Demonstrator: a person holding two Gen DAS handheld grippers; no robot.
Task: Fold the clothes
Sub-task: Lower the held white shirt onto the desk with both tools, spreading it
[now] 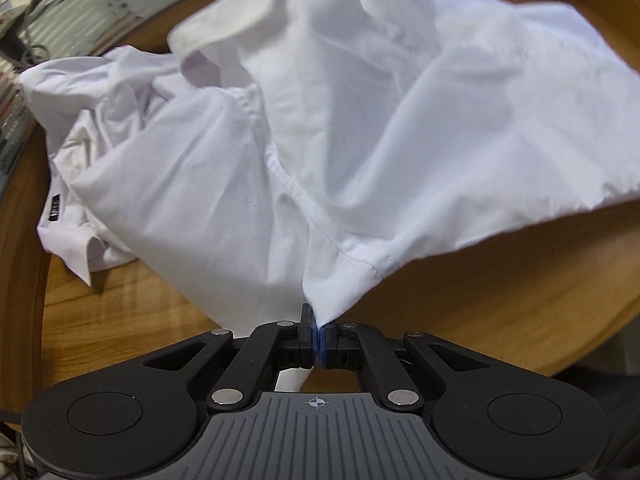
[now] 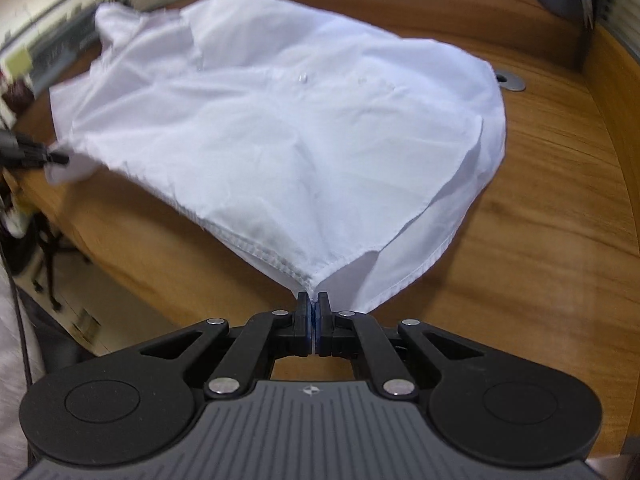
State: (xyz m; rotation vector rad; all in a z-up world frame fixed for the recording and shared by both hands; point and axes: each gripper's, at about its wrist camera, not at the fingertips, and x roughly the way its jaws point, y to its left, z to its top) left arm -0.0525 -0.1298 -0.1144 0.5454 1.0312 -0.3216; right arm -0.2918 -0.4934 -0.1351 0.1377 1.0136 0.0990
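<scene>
A white button shirt (image 1: 320,128) lies spread and partly lifted over a wooden table (image 1: 500,280). My left gripper (image 1: 318,320) is shut on a hem corner of the shirt, and the cloth rises away from its tips. The collar with its dark label (image 1: 56,208) is bunched at the left of the left wrist view. In the right wrist view the same shirt (image 2: 288,140) stretches ahead, and my right gripper (image 2: 313,304) is shut on another hem corner. The left gripper (image 2: 60,158) shows at the far left edge there, pinching cloth.
The table (image 2: 560,240) has a round metal cable grommet (image 2: 510,80) beyond the shirt at the right. A grey partition wall (image 1: 100,0) runs behind the table. Chair legs and floor (image 2: 52,272) show past the table's left edge.
</scene>
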